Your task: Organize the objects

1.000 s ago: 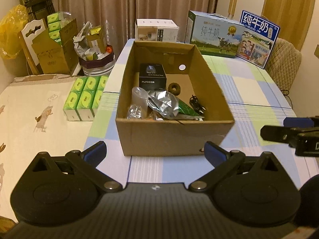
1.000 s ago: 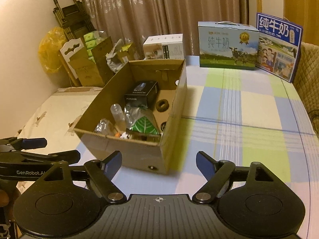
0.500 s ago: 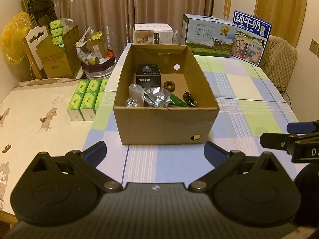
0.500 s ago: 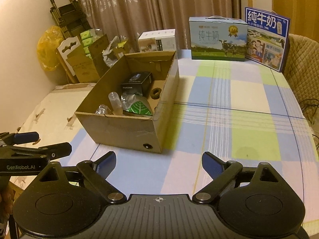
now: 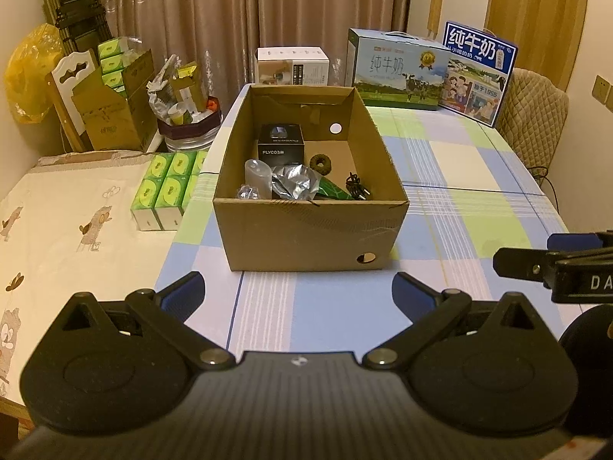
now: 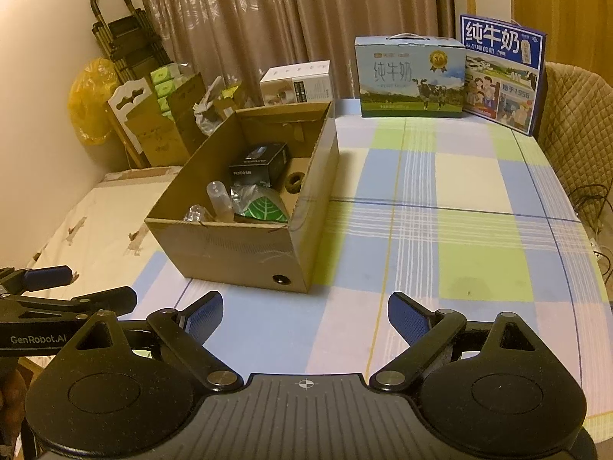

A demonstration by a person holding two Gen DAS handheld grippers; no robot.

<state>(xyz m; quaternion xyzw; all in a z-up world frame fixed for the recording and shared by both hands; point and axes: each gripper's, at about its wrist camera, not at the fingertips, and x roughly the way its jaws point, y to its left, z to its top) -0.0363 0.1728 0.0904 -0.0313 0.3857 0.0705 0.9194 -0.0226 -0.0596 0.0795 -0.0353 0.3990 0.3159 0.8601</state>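
Observation:
An open cardboard box [image 5: 306,237] [image 6: 237,253] stands on the checked tablecloth. Inside lie a black FLYCO box [image 5: 281,145] [image 6: 258,165], a clear bottle [image 5: 256,174] [image 6: 219,199], a silver foil bag [image 5: 293,184], a green leaf packet [image 5: 331,191] [image 6: 264,209], a brown ring [image 5: 320,161] [image 6: 294,182] and a black cable [image 5: 356,189]. My left gripper [image 5: 299,293] is open and empty, before the box's near wall. My right gripper [image 6: 305,316] is open and empty, right of the left one.
Two milk cartons [image 5: 398,71] [image 5: 479,73] and a white box [image 5: 293,65] stand at the table's far edge. Green tissue packs [image 5: 164,188] lie on the cream surface to the left, with cardboard boxes [image 5: 111,111] behind. A padded chair [image 5: 532,115] is at the right.
Both grippers have pulled back from the box, which now looks smaller and farther. Both stay open and empty.

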